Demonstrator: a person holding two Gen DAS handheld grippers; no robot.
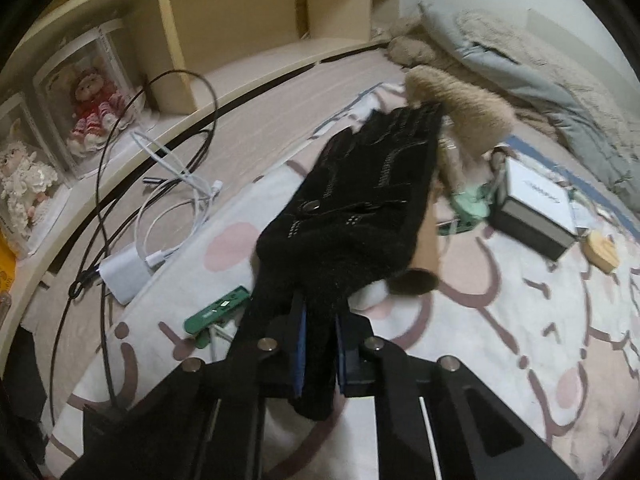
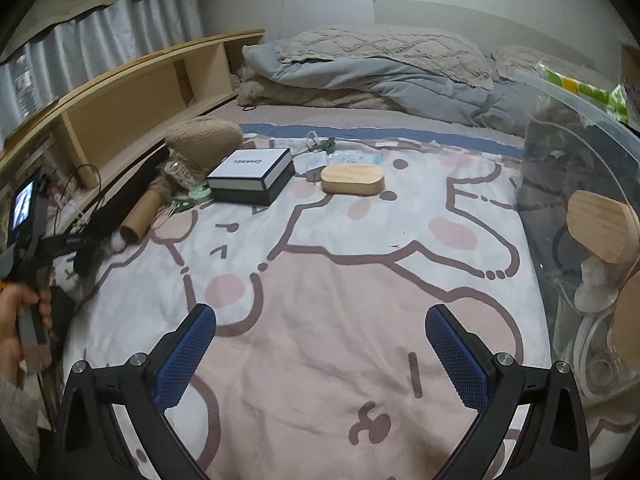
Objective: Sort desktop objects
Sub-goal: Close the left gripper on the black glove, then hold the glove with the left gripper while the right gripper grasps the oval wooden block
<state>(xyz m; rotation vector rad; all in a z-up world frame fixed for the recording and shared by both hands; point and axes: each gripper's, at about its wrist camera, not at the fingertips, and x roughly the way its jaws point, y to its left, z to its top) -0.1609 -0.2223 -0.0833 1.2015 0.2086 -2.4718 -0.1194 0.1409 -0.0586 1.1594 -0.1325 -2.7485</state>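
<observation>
My left gripper (image 1: pixel 320 354) is shut on the cuff end of a black knit glove (image 1: pixel 360 200). The glove stretches away from the jaws over the cartoon-print blanket (image 1: pixel 520 340) and hides part of a cardboard tube (image 1: pixel 428 240). In the right wrist view the same glove (image 2: pixel 120 200) shows as a long dark strip at the left, near a person's hand (image 2: pixel 20 320). My right gripper (image 2: pixel 320 344) is open above bare blanket (image 2: pixel 320 280), with nothing between its blue pads (image 2: pixel 184 356).
A black-and-white box (image 2: pixel 252 180), a wooden oval case (image 2: pixel 352 178) and a tan furry item (image 2: pixel 204 140) lie further back. A clear plastic bin (image 2: pixel 580 160) with items stands at the right. White charger and cables (image 1: pixel 124 276), a green device (image 1: pixel 218 312) and a shelf unit (image 1: pixel 260 20) are at the left.
</observation>
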